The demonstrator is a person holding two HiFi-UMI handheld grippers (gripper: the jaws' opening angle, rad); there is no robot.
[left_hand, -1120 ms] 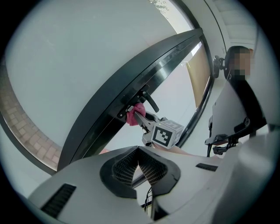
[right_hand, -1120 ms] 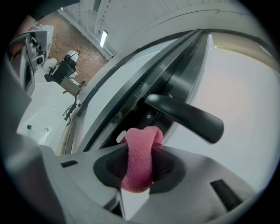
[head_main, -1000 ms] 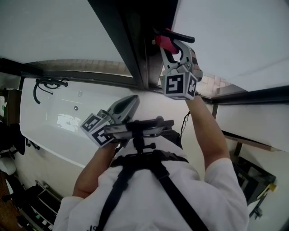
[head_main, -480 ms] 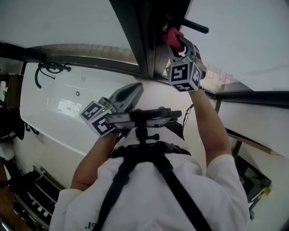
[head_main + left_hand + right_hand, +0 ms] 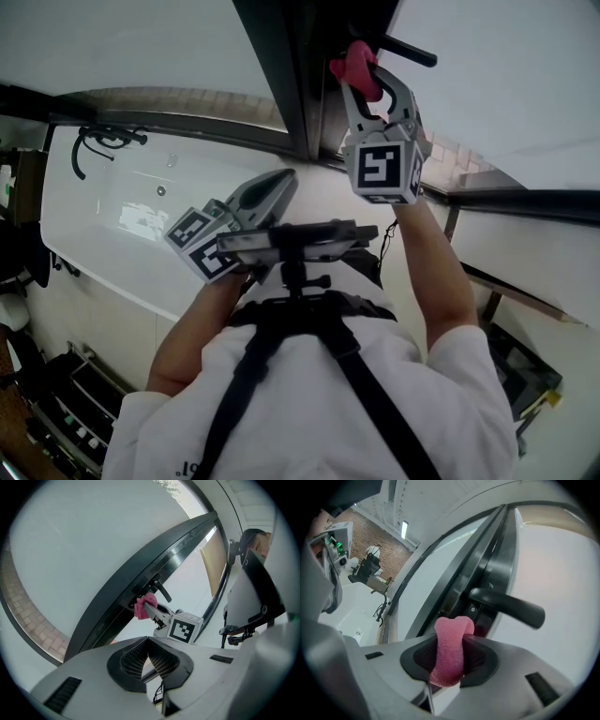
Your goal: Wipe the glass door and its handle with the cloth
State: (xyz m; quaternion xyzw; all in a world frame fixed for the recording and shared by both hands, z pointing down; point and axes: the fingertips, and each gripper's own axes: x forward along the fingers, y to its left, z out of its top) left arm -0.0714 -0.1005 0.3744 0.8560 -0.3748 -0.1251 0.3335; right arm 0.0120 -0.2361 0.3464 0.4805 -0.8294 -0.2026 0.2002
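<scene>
Right gripper (image 5: 451, 638) jaws clamp the cloth (image 5: 449, 665), its long axis along them, tip pointing ahead toward the handle (image 5: 511, 606). Left gripper (image 5: 148, 645) jaws are together.

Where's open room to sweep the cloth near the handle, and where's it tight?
Open: the pale glass to the right of the handle, bare to the picture's edge. Tight: the slot between the handle and the dark frame, directly ahead of the cloth clamped in the right gripper.

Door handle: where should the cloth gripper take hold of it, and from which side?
Probably midway along the straight bar of the handle, which stands clear of the frame. Come from the near side, where the right gripper holds the pink cloth just short of it.
</scene>
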